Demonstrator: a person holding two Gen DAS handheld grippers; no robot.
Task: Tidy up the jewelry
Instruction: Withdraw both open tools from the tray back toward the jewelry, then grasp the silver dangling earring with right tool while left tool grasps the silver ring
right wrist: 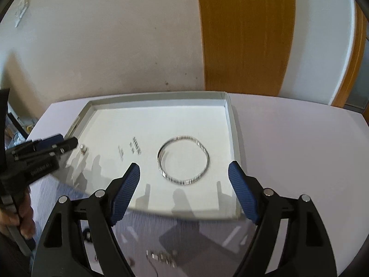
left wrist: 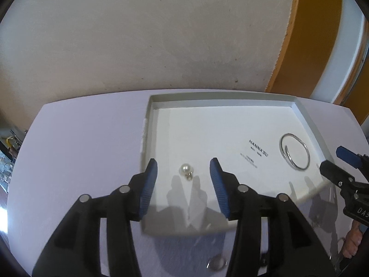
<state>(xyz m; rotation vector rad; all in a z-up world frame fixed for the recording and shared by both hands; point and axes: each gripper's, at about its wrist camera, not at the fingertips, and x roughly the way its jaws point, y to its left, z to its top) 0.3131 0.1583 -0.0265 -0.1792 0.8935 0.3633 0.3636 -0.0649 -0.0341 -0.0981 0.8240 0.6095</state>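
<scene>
Pearl earring (left wrist: 186,172) lies loose in the tray (left wrist: 152,115) between the parted left tool (left wrist: 183,170) tips.

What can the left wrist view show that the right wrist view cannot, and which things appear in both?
Only the left wrist view shows the pearl earring clearly, lying free on the tray floor between the open left gripper fingers, with nothing held. Only the right wrist view shows small blurred pieces on the table in front of the tray, too smeared to identify. Both views share the white tray, the silver bangle lying flat inside it, the printed lettering on its floor, and the open right gripper, which holds nothing.
</scene>
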